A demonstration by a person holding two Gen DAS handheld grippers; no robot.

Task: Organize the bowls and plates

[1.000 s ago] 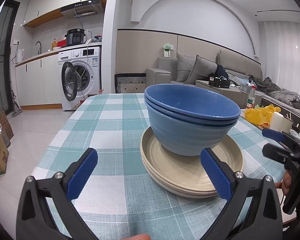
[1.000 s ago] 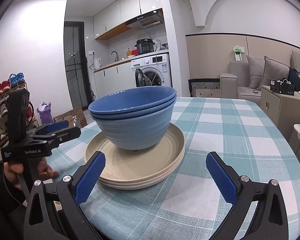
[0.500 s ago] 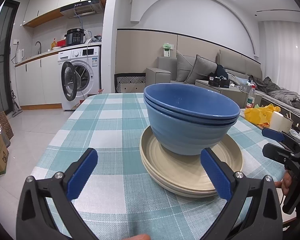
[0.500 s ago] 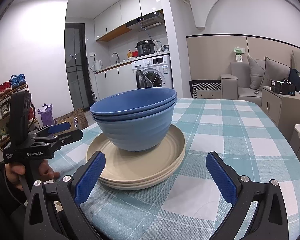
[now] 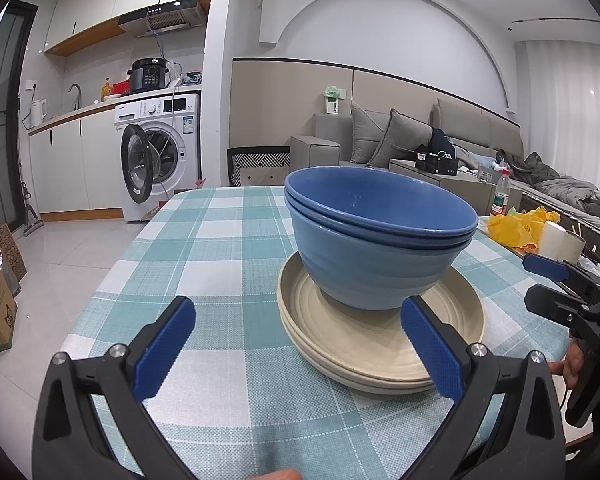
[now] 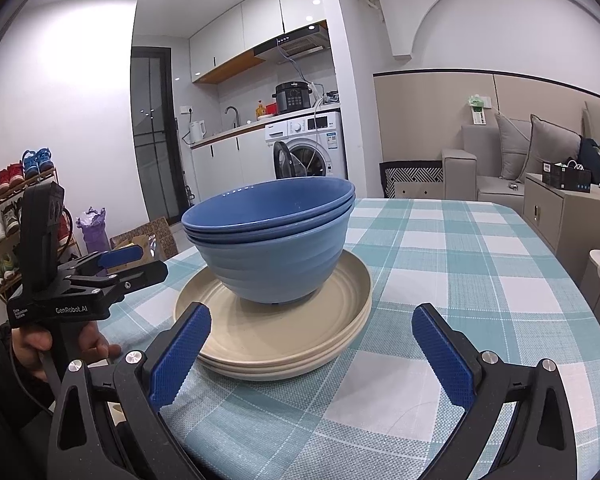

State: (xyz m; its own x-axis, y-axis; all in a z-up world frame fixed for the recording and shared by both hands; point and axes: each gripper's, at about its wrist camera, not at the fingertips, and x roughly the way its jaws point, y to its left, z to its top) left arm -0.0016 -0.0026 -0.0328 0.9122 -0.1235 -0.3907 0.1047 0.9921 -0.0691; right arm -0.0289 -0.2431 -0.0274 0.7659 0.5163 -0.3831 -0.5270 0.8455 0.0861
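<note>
Both the left hand-held gripper (image 5: pixel 298 340) and right hand-held gripper (image 6: pixel 310 344) are hovering released, grasping nothing, facing nested blue bowls (image 5: pixel 376 236) sitting on stacked cream plates (image 5: pixel 380 344) near the bench's (image 5: pixel 220 248) near edge.

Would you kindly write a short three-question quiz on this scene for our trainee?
1. True or false: the left gripper holds a bowl.
2. What do the bowls sit on? A) bare tablecloth B) stacked plates C) a tray
3. Fill in: the right gripper is ____, holding nothing.

Key: 1 false; 2 B; 3 open
</note>
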